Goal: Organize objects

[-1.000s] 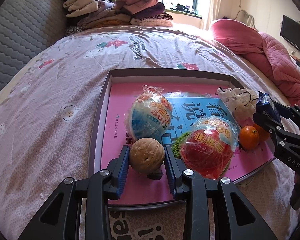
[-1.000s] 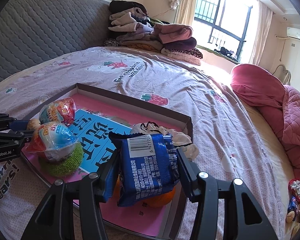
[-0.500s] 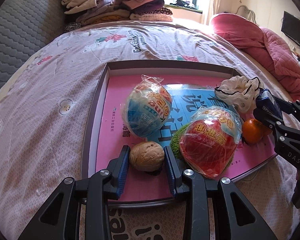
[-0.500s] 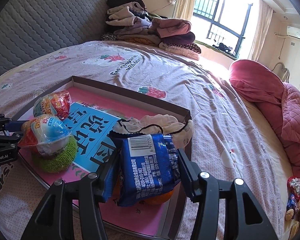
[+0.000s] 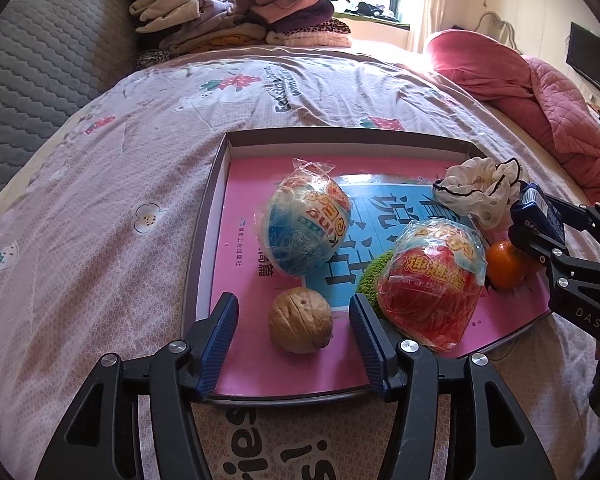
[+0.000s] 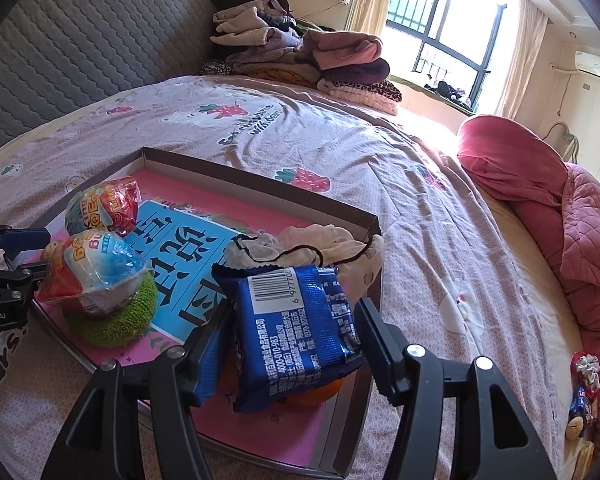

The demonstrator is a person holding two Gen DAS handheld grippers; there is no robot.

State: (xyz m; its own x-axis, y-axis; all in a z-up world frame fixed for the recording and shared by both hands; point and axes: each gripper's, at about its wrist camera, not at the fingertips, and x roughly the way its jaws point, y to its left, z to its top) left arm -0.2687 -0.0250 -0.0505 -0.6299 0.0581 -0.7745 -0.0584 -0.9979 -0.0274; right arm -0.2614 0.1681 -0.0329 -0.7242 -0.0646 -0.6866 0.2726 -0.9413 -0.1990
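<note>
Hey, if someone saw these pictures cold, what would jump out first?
Probably the blue snack packet gripped by the right gripper over the tray's near corner. Next, the walnut lying free between the open left gripper's fingers, beside two shiny wrapped toy eggs.

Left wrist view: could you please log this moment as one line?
left tool: open, astride walnut | walnut: resting in tray | right tool: holding blue snack packet over tray
</note>
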